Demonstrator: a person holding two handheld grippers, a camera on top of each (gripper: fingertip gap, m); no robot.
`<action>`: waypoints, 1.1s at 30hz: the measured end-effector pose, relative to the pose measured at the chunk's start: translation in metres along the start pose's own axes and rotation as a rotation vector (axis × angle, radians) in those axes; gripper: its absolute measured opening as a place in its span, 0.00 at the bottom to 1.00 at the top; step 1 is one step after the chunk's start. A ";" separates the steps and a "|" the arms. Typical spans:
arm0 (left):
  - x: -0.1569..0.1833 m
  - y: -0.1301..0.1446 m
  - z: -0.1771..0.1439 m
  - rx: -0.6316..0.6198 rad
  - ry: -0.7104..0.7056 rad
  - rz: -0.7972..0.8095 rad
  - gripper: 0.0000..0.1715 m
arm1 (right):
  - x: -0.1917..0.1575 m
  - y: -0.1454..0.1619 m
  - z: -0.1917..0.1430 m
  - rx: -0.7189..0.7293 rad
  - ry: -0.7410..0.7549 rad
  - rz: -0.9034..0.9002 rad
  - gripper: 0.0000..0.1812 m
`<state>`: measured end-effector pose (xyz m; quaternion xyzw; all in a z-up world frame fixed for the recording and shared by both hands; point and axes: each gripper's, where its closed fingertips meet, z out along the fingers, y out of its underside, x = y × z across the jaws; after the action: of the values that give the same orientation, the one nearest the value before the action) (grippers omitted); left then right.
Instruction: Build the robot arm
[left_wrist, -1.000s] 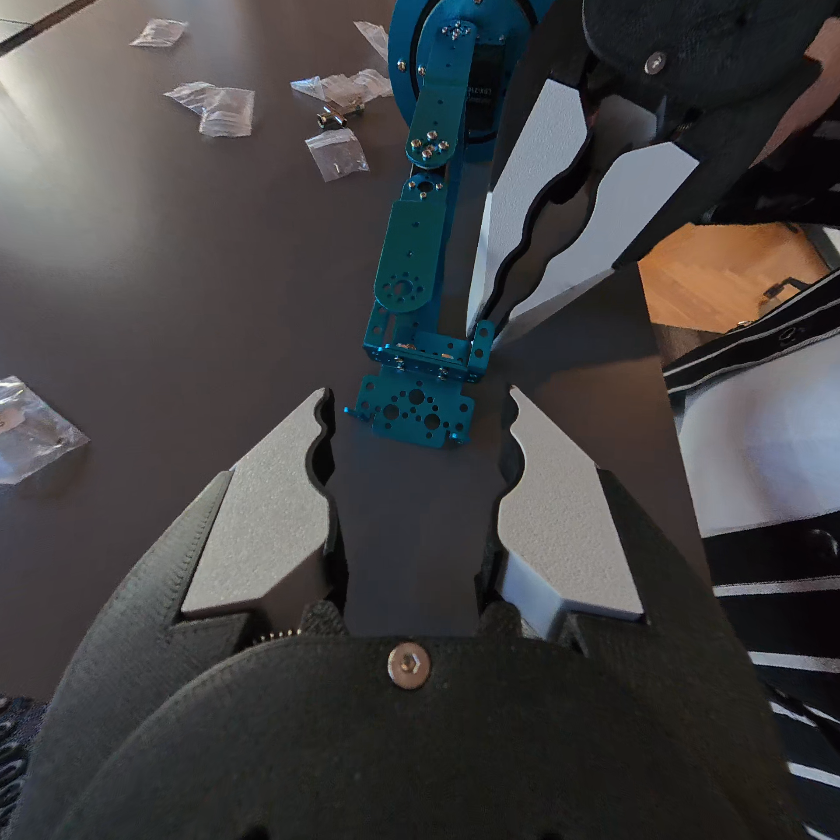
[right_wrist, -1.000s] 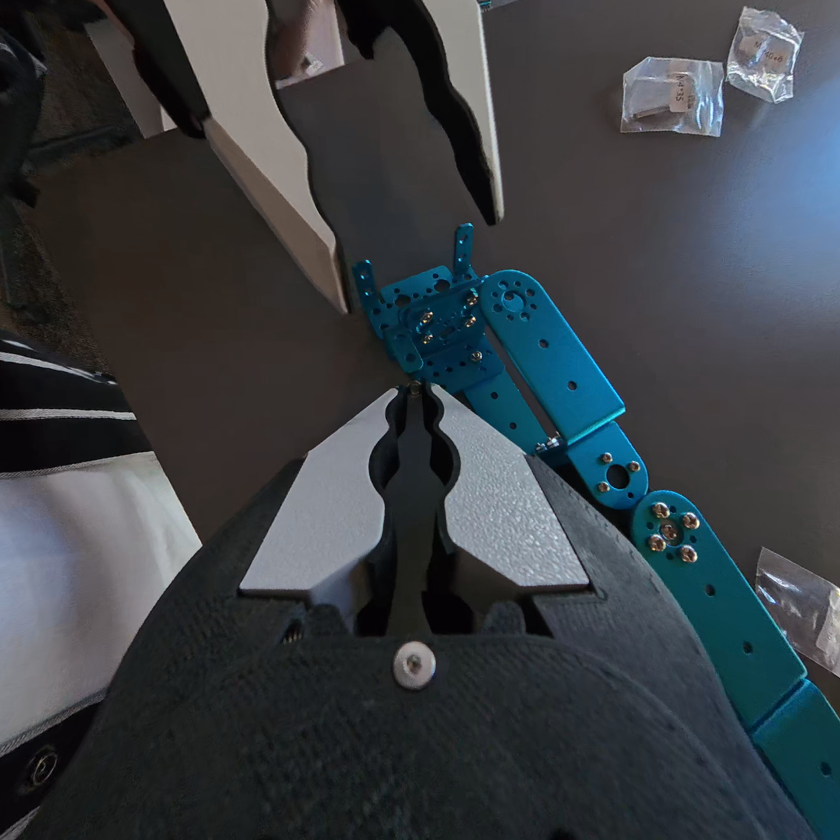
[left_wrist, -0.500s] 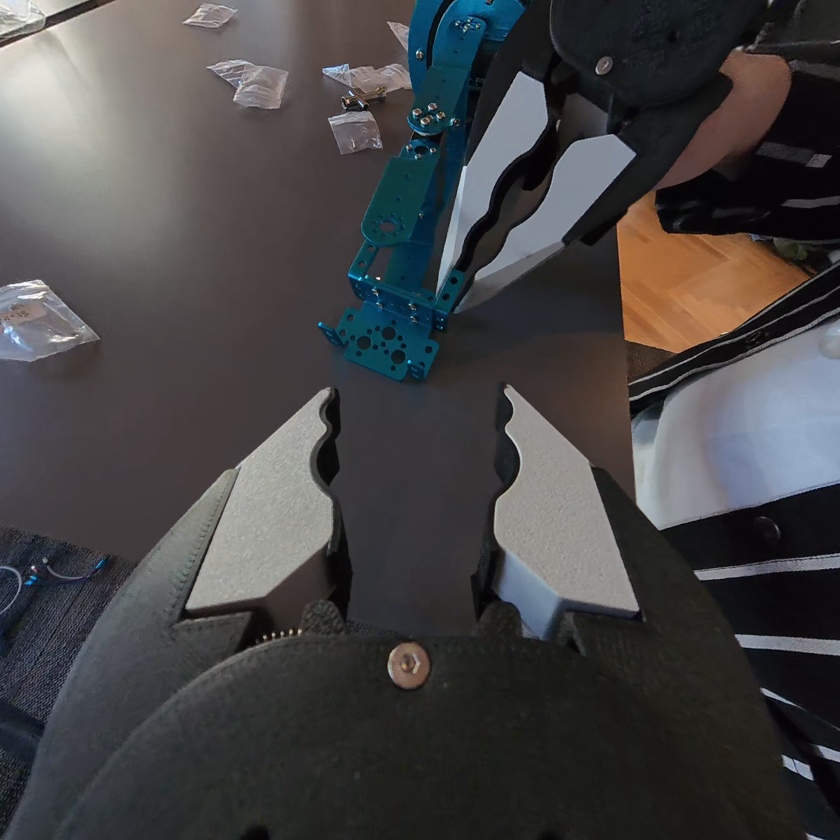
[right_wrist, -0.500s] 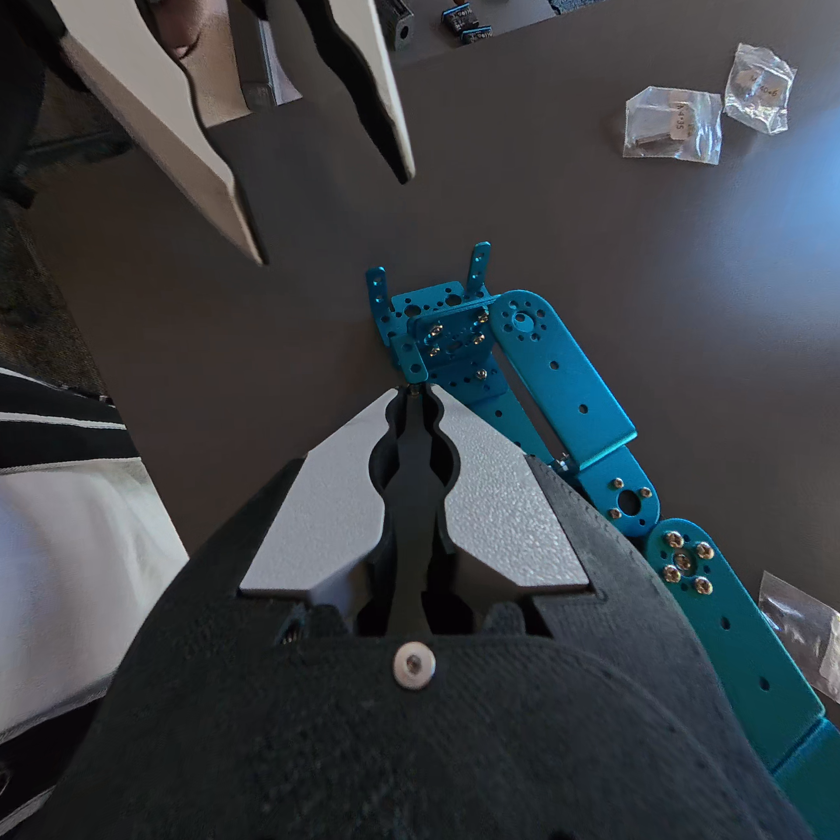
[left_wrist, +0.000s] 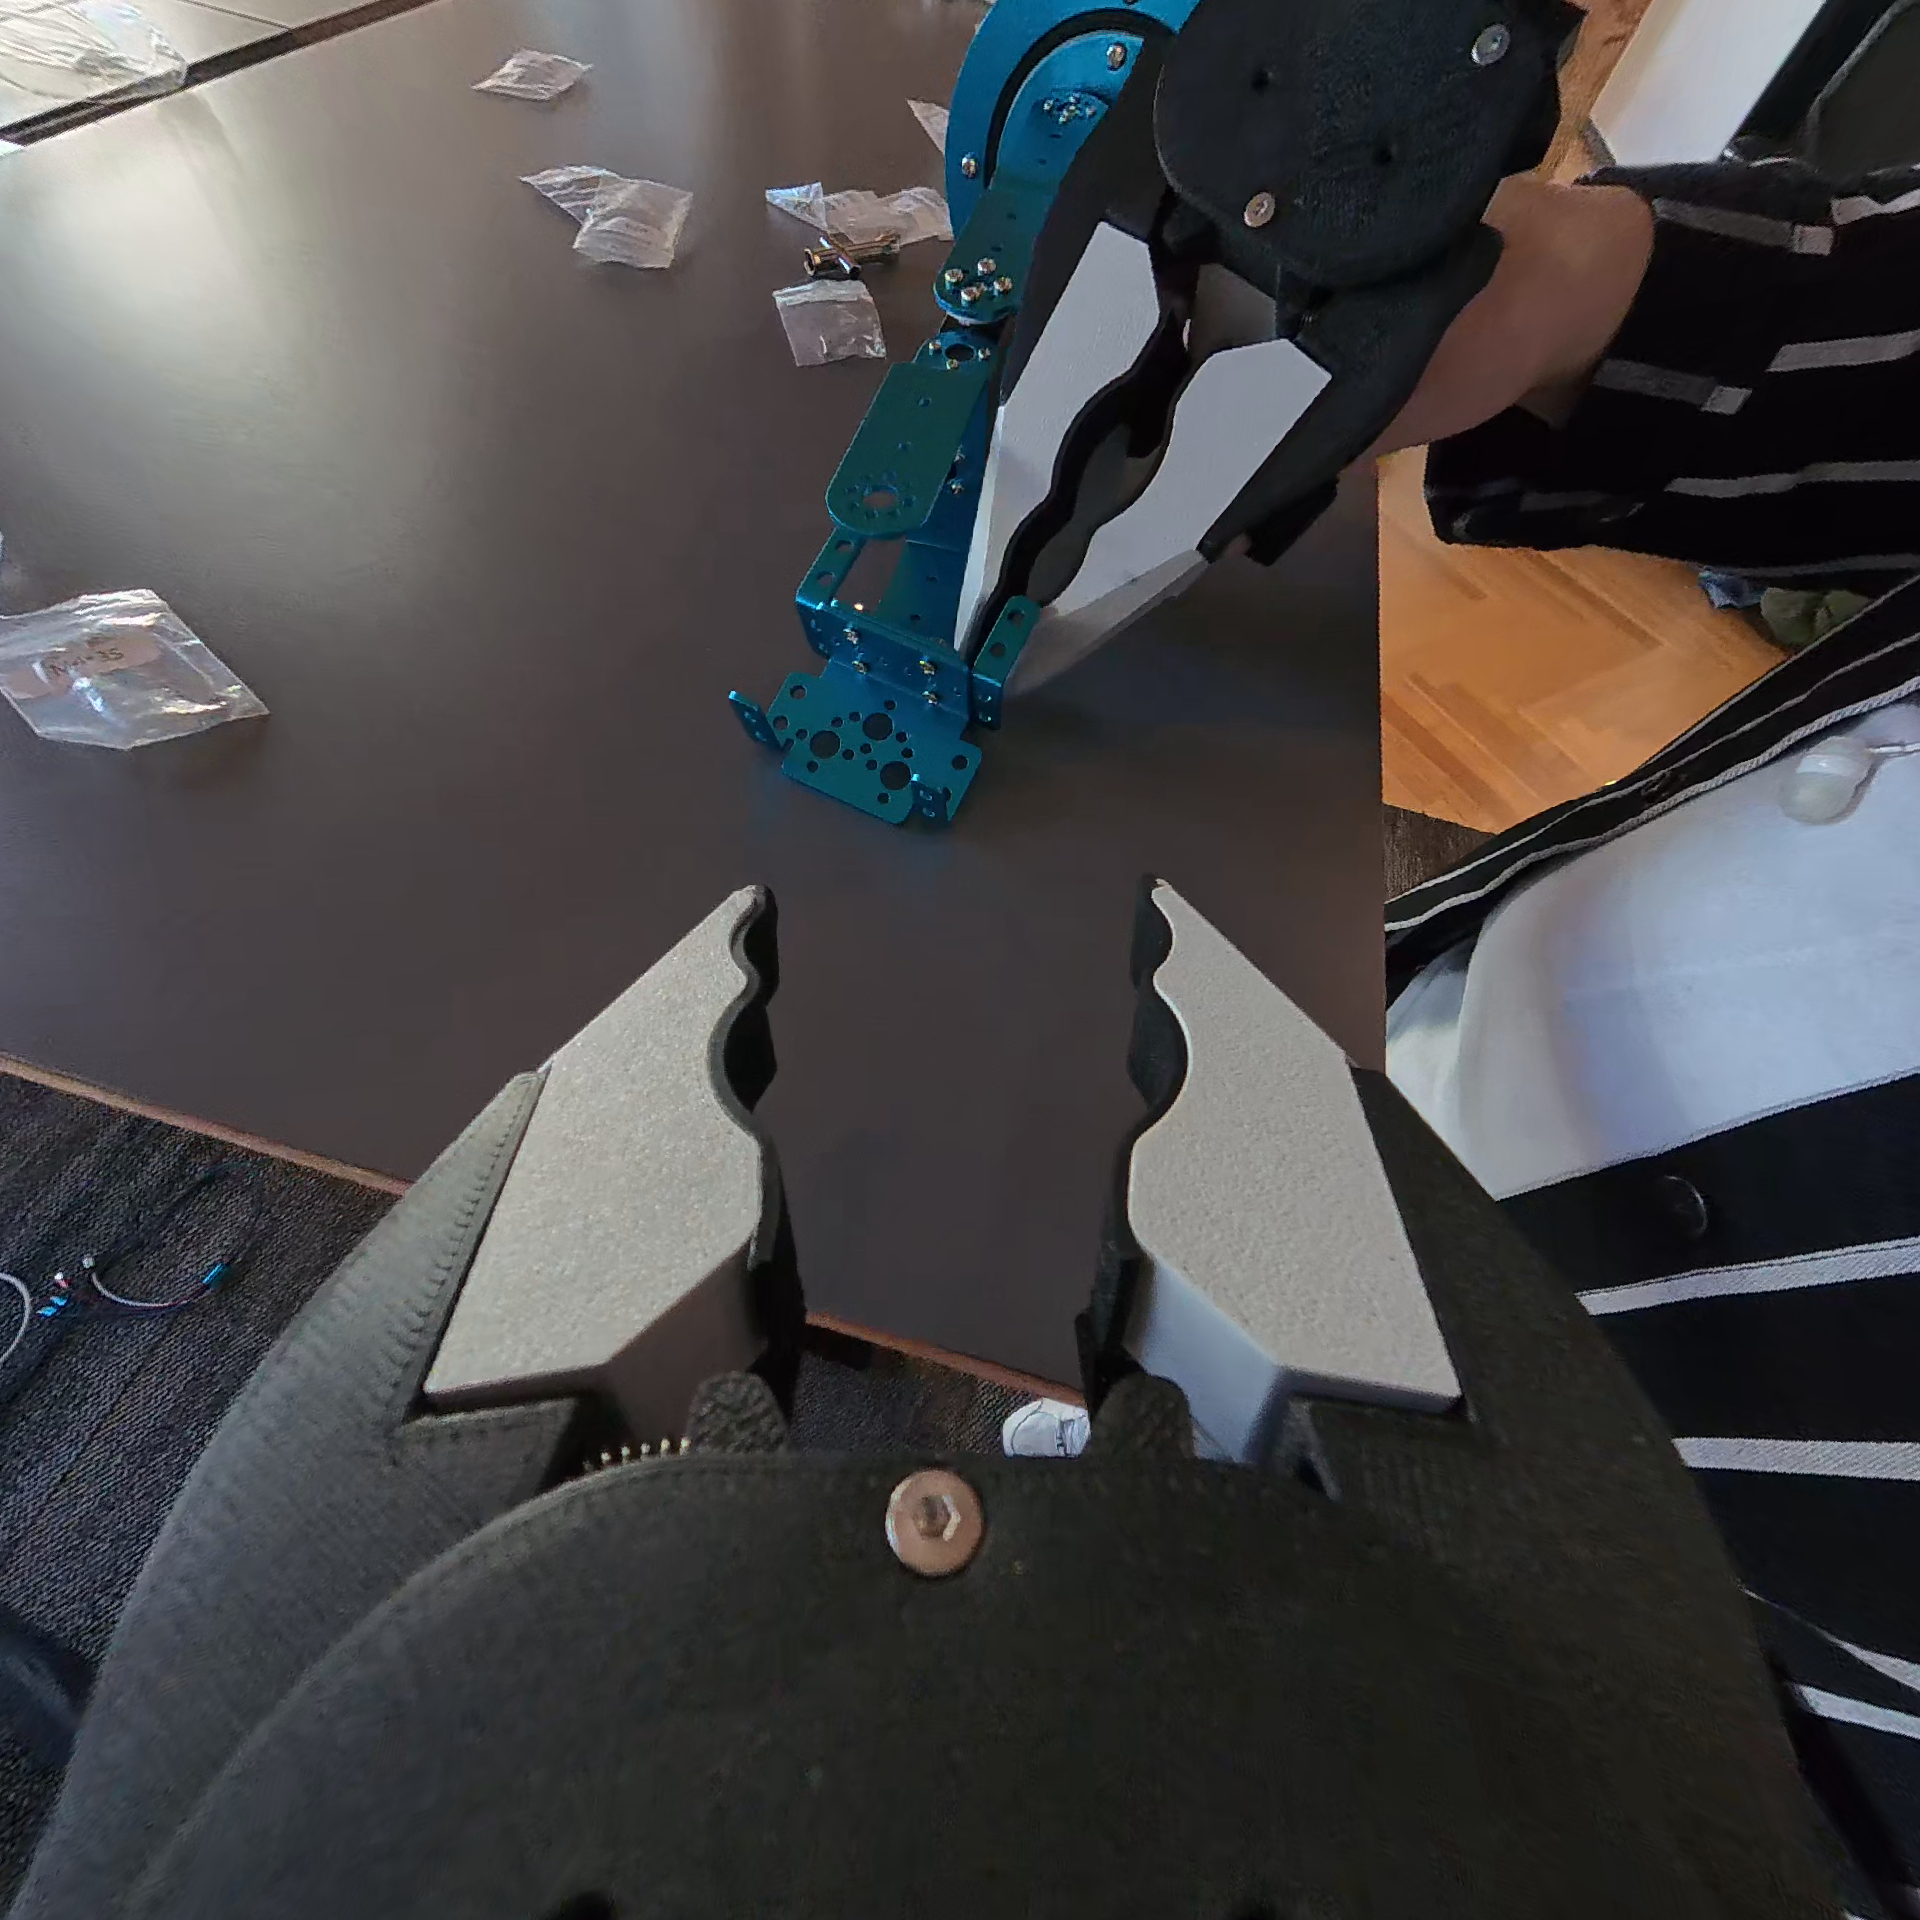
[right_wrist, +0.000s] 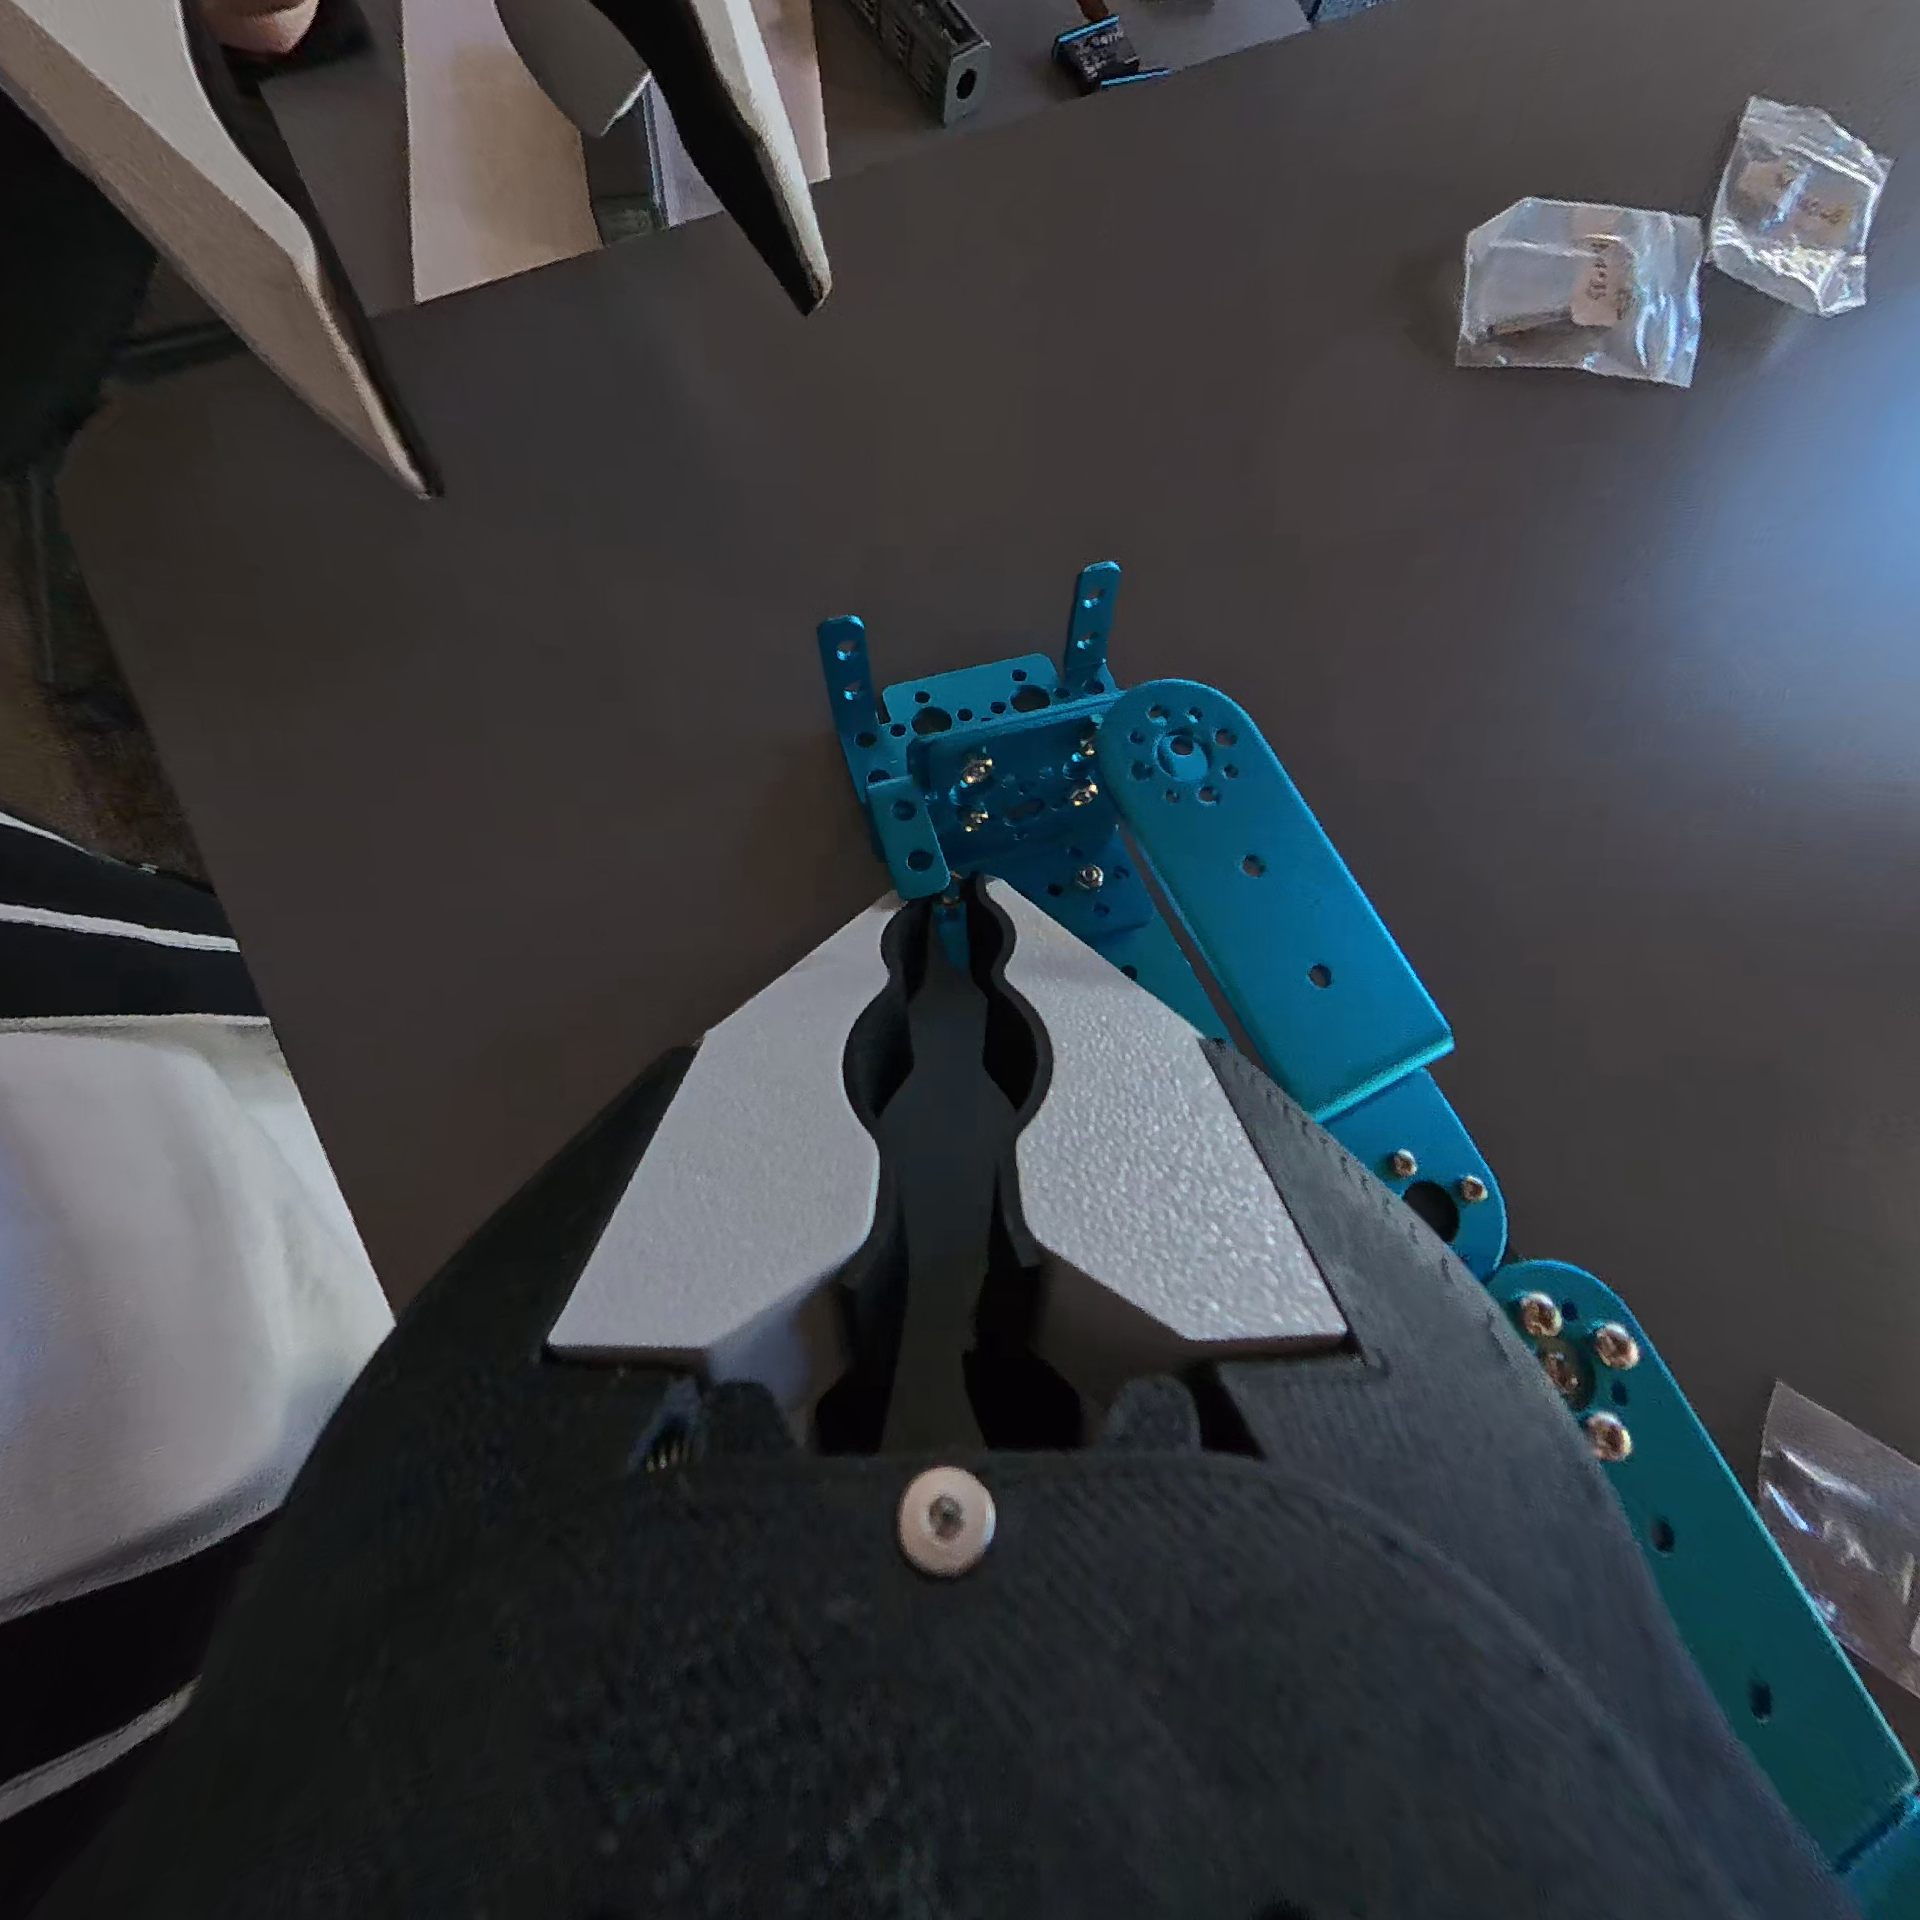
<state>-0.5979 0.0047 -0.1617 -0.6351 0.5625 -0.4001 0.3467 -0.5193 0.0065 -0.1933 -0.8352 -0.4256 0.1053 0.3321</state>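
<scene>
A blue metal bracket arm (left_wrist: 883, 727) of several linked plates lies on the dark table (left_wrist: 416, 520). It runs back to a round blue base (left_wrist: 992, 94). My right gripper (right_wrist: 961, 896) is shut on a small side tab at the arm's end bracket (right_wrist: 997, 769). It also shows in the left wrist view (left_wrist: 1003, 649), tips down at the bracket. My left gripper (left_wrist: 958, 902) is open and empty. It hovers above the table, a short way back from the bracket's perforated end plate. In the right wrist view it (right_wrist: 618, 395) hangs open at the top left.
Small clear plastic bags (left_wrist: 125, 665) (left_wrist: 634, 213) (right_wrist: 1579, 286) with parts lie scattered on the table. A small metal part (left_wrist: 847, 255) lies near the arm. The table's edge (left_wrist: 208, 1127) is close below my left gripper, above carpet with loose wires (left_wrist: 135, 1288). A person in a striped shirt (left_wrist: 1714, 1039) is at the right. The tips of one gripper are about 9 centimeters away from the tips of the other. To the round blue base (left_wrist: 992, 94): right tips about 25 centimeters, left tips about 30 centimeters.
My left gripper has drawn back from the end bracket toward the table's edge, still open. My right gripper has stayed shut on the bracket's tab.
</scene>
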 end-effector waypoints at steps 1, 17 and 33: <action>0.000 0.000 -0.001 0.002 0.001 -0.001 0.39 | 0.001 0.001 0.001 -0.007 0.003 -0.007 0.04; -0.004 0.003 -0.005 0.016 -0.008 -0.030 0.39 | -0.003 0.000 0.005 -0.005 -0.048 -0.018 0.04; -0.010 0.002 -0.007 0.029 -0.014 -0.046 0.39 | -0.002 -0.001 0.003 0.020 -0.084 0.011 0.05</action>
<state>-0.6054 0.0142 -0.1614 -0.6456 0.5394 -0.4117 0.3503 -0.5231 0.0065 -0.1948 -0.8291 -0.4333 0.1465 0.3214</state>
